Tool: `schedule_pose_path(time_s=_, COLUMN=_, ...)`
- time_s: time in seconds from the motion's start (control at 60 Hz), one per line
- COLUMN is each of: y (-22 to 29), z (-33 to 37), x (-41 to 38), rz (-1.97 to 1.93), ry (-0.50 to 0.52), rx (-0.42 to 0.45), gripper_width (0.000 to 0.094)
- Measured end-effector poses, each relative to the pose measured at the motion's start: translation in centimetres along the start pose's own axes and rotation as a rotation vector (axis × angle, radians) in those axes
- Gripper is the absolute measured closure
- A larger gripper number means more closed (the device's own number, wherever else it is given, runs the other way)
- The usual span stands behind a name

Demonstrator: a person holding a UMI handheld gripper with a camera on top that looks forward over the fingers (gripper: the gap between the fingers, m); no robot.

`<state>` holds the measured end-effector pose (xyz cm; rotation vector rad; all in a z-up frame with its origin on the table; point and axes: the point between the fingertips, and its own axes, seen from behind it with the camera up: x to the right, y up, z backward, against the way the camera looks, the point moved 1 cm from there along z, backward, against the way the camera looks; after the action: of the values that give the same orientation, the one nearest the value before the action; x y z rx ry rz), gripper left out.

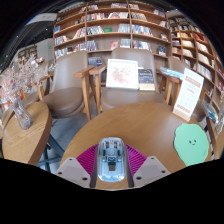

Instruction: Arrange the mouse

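Observation:
A translucent light-blue mouse (111,160) with dark parts showing inside sits lengthwise between my fingers. The magenta pads (88,159) press against its left and right sides, so my gripper (111,166) is shut on it. The mouse hangs over the near edge of a round wooden table (130,125). Its underside and any contact with the table top are hidden.
A green smiley-face card (189,143) lies on the table to the right of the fingers. Beyond the table stand wooden chairs (90,85), a display book (122,73), a white sign (188,93) and bookshelves (110,28). Another round table (22,142) with a vase stands to the left.

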<state>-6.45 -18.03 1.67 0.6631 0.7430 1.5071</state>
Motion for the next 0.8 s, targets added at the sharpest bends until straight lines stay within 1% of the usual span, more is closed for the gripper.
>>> schedule_pose_path(time_s=0.083, y=2.5, z=2.5, x=2.1, rz=0.017, ry=0.018, rx=0.057, gripper_width=0.0511)
schedule_pose_path(time_s=0.183, y=6.5, z=4.7, x=7.2, rz=0.013, ry=0.02, rx=0.139, gripper_width=0.0513)
schedule_pose_path(time_s=0.267, y=7.9, z=6.1, x=13.7, rz=0.022, ry=-0.033, rx=0.165, gripper_width=0.0513)
schedule_pose_path(time_s=0.333, y=8.6, z=5.4, x=19.0, rz=0.019, ry=-0.09, rx=0.167, gripper_width=0.0513)
schedule_pose_path(time_s=0.417, y=7.4, z=5.0, x=25.3, rz=-0.004, ry=-0.141, rx=0.157, gripper_width=0.0512)
schedule_pose_path(time_s=0.567, y=4.1, z=2.5, x=31.8, rz=-0.048, ry=-0.172, rx=0.113, gripper_width=0.0513)
schedule_pose_path(time_s=0.683, y=1.0, z=0.2, x=34.4, rz=-0.068, ry=-0.185, rx=0.07, gripper_width=0.0515)
schedule_pose_path(time_s=0.8, y=-0.9, z=-0.8, x=34.8, rz=-0.081, ry=-0.17, rx=0.047, gripper_width=0.0513)
